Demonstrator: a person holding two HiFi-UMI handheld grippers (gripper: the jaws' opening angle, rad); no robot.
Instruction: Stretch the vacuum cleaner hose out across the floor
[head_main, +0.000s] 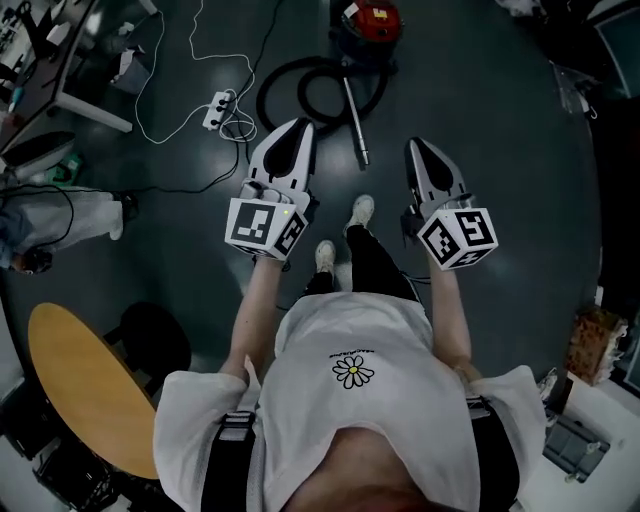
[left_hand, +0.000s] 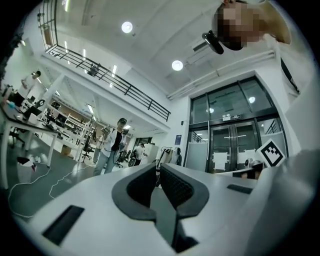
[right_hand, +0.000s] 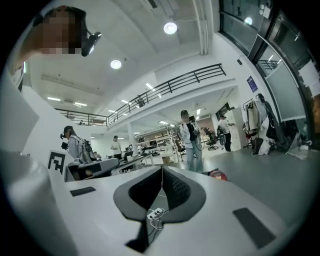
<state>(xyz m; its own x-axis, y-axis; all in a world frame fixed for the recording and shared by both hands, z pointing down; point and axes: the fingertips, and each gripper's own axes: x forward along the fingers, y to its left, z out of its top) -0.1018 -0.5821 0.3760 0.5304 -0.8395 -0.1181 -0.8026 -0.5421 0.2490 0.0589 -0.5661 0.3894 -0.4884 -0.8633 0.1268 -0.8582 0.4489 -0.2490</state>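
A red vacuum cleaner stands on the dark floor ahead of me. Its black hose lies coiled in loops just in front of it, and a metal wand runs from the coil toward my feet. I hold my left gripper in the air over the near edge of the coil, jaws shut and empty. My right gripper hangs to the right of the wand, also shut with nothing in it. In the right gripper view the vacuum cleaner peeks past the closed jaws. The left gripper points out into the hall.
A white power strip with a long white cable lies left of the hose. A desk leg and clutter sit at far left; a round wooden table and black stool stand behind me on the left. Several people stand in the hall.
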